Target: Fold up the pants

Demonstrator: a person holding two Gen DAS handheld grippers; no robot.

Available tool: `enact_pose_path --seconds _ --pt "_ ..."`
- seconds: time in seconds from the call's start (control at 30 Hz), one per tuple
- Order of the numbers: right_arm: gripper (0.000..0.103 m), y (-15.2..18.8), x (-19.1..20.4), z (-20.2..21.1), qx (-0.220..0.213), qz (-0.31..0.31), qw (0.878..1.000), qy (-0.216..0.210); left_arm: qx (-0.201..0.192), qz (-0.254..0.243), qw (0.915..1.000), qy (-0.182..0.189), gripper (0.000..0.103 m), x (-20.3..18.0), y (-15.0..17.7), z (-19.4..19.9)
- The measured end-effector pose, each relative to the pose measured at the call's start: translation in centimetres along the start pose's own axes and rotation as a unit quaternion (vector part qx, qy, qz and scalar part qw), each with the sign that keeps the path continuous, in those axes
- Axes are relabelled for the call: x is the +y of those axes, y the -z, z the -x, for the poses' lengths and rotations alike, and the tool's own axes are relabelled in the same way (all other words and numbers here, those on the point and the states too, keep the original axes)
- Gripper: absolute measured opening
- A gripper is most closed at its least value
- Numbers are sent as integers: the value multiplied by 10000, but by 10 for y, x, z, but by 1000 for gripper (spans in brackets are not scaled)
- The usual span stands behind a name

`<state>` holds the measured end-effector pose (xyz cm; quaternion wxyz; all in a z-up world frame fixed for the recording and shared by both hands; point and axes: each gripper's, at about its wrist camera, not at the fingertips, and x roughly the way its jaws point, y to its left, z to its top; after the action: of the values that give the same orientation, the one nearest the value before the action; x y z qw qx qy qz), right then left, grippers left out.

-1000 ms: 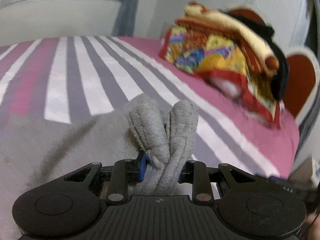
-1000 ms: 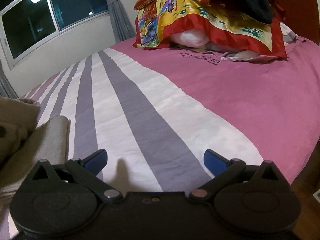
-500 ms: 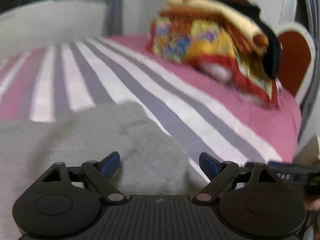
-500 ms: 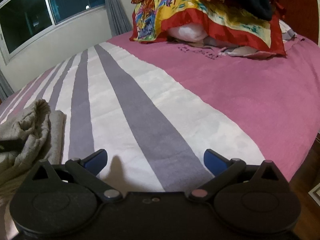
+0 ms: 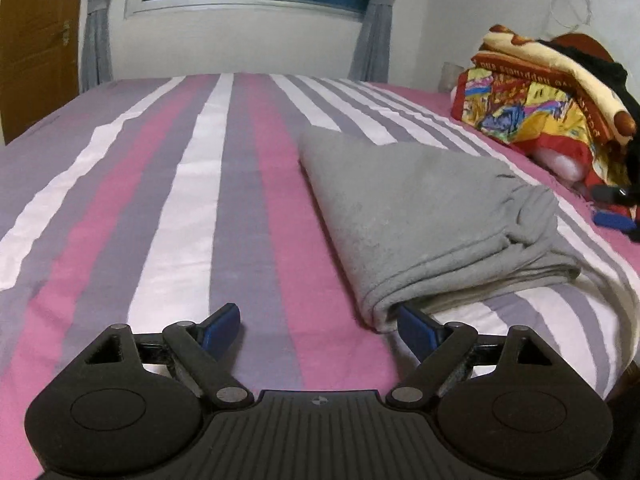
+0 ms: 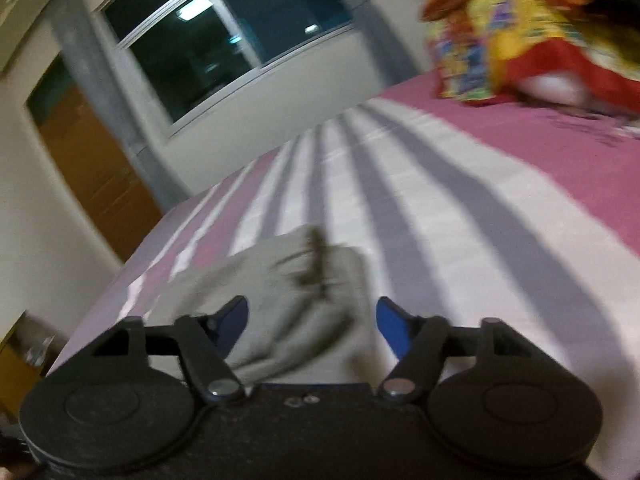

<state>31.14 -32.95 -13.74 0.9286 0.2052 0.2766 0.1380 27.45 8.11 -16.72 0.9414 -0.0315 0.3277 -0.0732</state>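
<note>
The left gripper [image 5: 318, 330] was held wide open and empty, its right finger touching the near corner of the folded pants [image 5: 432, 216] on the bed [image 5: 160, 200]. The right gripper [image 6: 312, 322] was spread, gripping nothing, the pants [image 6: 296, 292] seen blurred between its fingers.

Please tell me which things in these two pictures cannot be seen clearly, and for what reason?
- Gray pants, right wrist view: motion blur hides the folds; the right gripper covers the near edge.
- Pants, left wrist view: the underside and inner layers are hidden by the top layer.
- Colorful bedding pile: cut off by the right edge, and blurred in the right wrist view.
</note>
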Motion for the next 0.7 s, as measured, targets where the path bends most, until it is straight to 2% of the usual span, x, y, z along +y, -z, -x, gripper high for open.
enact_pose_path --seconds 0.03,0.13,0.2,0.4,0.47,0.5,0.53,0.63,0.7 --pt "54 0 3 -7 66 -6 10000 -21 40 -42 10000 3 85 0 -1 -5" --pt "52 2 11 -21 200 -31 9998 25 50 -107 9999 85 85 1 -3 -18" --pt "53 2 12 -29 274 -54 9996 47 -3 -313 9995 -60 86 -3 -3 -26" --pt "52 -3 17 -59 473 -53 9988 146 -172 42 9997 141 86 12 10 -35" --pt "45 -5 17 -68 591 -22 9981 182 -188 126 9996 187 86 14 12 -37" --pt "23 -7 21 -74 668 69 9975 214 -195 145 9995 188 86 15 12 -37" --pt "15 -11 27 -73 597 185 9979 184 -209 159 9995 181 86 15 12 -37" --pt "14 -20 43 -41 -55 305 9993 -209 -224 217 9993 182 86 18 14 -37" --pt "14 -18 40 -22 -281 252 9990 -231 -224 248 9992 204 86 19 13 -38"
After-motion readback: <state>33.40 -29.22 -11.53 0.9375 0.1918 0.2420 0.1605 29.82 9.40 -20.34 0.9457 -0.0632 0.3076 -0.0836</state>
